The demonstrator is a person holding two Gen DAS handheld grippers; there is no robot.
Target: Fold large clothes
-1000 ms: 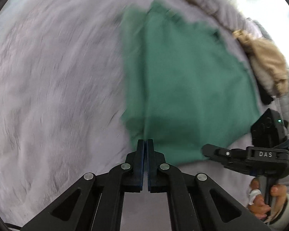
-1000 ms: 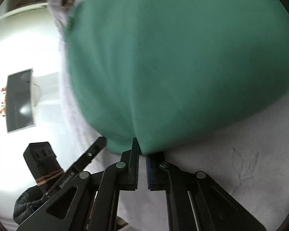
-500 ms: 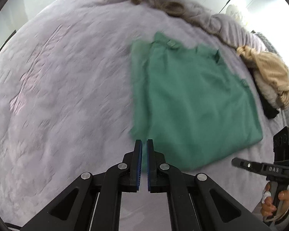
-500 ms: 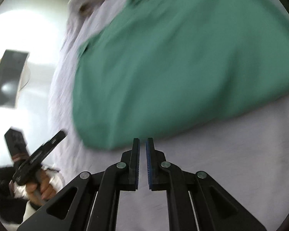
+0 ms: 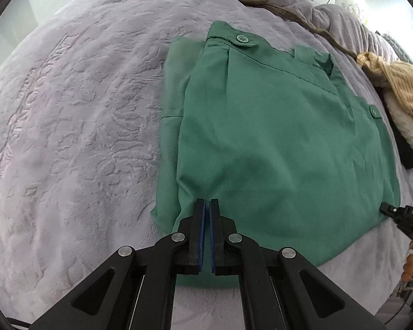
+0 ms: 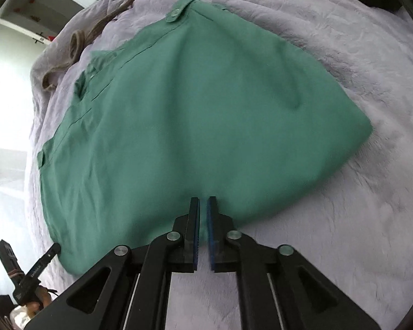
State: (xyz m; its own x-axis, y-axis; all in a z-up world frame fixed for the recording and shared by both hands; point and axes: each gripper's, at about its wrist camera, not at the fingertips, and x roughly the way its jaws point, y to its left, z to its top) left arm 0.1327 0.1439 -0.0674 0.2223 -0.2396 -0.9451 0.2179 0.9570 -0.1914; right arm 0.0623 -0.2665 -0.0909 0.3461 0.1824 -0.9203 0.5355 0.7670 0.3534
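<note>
A green garment (image 5: 275, 143) is seen folded flat on a lilac bedspread (image 5: 77, 126); since a second ago both grippers have been drawn back and raised, so this fold is judged finished; the left gripper (image 5: 207, 206) and right gripper (image 6: 203, 206) are clenched, grasping nothing; the buttoned waistband lies at the far edge, the long axis running left to right.

A green garment (image 5: 275, 143) lies folded flat on the lilac bed cover (image 5: 77, 137), several layers deep, with a lower layer showing along one side edge. Buttoned tabs (image 5: 243, 39) and seam lines run along its far edge; its surface is gently creased.
</note>
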